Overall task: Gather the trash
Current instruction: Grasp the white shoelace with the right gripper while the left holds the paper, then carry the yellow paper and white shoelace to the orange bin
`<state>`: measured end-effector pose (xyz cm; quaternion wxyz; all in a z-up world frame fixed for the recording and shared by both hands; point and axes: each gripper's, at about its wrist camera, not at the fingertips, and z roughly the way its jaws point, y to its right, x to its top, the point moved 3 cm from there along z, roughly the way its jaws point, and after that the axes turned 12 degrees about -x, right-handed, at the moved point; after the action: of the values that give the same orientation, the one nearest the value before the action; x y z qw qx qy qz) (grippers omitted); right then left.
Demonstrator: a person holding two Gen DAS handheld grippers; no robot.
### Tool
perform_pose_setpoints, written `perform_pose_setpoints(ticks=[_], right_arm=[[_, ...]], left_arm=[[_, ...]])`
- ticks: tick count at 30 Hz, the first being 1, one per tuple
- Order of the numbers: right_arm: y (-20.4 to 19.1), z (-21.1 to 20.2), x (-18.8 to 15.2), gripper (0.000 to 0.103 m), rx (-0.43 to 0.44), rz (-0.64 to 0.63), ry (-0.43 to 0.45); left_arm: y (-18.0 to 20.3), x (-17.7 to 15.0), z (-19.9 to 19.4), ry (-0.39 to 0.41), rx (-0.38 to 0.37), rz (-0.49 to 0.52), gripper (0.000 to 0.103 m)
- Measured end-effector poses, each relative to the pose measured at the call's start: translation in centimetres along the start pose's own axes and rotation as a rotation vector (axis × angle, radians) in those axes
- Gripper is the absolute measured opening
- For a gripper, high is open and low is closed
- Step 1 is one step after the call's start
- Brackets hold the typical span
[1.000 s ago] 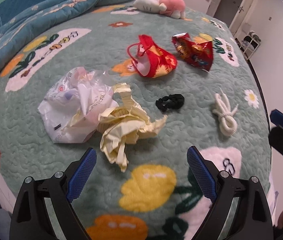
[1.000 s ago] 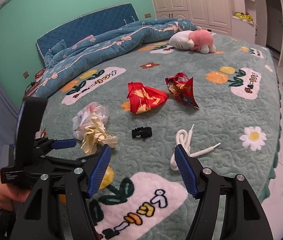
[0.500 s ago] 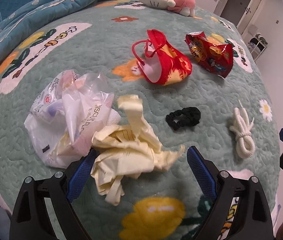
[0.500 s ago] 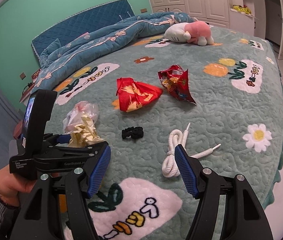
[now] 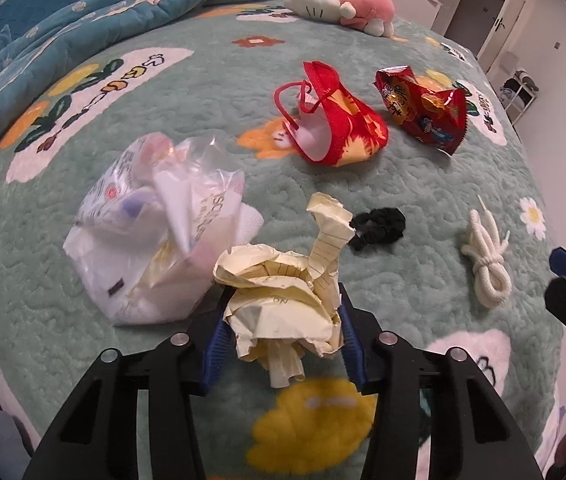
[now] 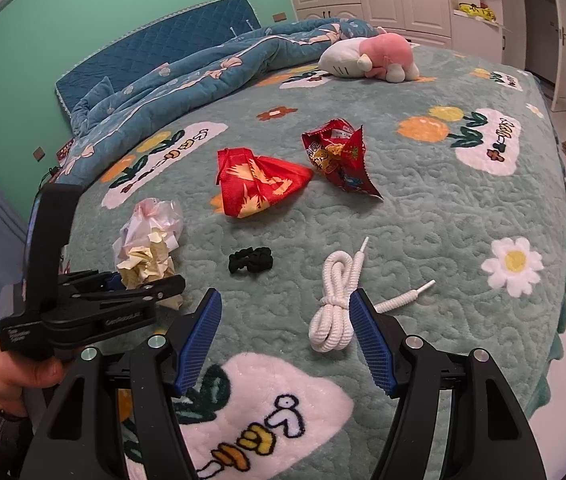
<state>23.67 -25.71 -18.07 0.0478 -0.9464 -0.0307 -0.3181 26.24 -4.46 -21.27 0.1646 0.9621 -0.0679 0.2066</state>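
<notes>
While the left gripper (image 5: 281, 330) is closing its jaws, the blue pads are pressing on both sides of the crumpled yellow paper (image 5: 283, 300), which is lying on the bed (image 5: 423, 184) at its near left part. Touching the paper on its left, a clear plastic bag (image 5: 155, 232) is sitting on the green quilt. A black scrunchie (image 5: 379, 226) is lying just right of the paper, and a coiled white cord (image 5: 485, 264) is resting farther right. Beyond them, a red pouch (image 5: 339, 120) and a red snack wrapper (image 5: 423, 110) are lying side by side near the middle of the bed. The right gripper (image 6: 287, 340) is hanging over the near edge with jaws standing open and empty, its right pad just beside the cord. A plush toy (image 6: 367, 60) is lying at the far side.
</notes>
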Motion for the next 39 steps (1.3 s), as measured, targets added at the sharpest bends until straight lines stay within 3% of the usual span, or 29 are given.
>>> perform_pose_setpoints(ticks=[9, 22, 23, 26, 27, 33, 39], right_arm=[[0.5, -0.2, -0.7, 0.067, -0.023, 0.007, 0.001], [2.1, 4.3, -1.0, 0.066, -0.088, -0.017, -0.064], [2.1, 4.9, -1.1, 0.064, -0.086, -0.02, -0.077], [2.1, 6.6, -1.6, 0.038, -0.046, -0.002, -0.129], [2.1, 7.1, -1.8, 0.034, -0.042, -0.002, -0.144], [2.2, 6.6, -1.9, 0.03, -0.044, -0.007, -0.118], [1.3, 3.3, -1.6, 0.03, -0.04, -0.04, -0.052]], left_arm=[[1.5, -0.9, -2.0, 0.009, -0.021, 0.032, 0.047], [3.7, -0.1, 0.7, -0.036, -0.071, 0.084, 0.047], [3.6, -0.1, 1.0, -0.043, -0.076, 0.081, 0.047], [3.4, -0.2, 1.5, -0.055, -0.076, 0.078, 0.047], [3.4, -0.2, 1.6, -0.059, -0.078, 0.075, 0.047], [3.5, -0.2, 1.6, -0.06, -0.077, 0.079, 0.047], [4.3, -0.5, 0.0, -0.037, -0.076, 0.092, 0.047]])
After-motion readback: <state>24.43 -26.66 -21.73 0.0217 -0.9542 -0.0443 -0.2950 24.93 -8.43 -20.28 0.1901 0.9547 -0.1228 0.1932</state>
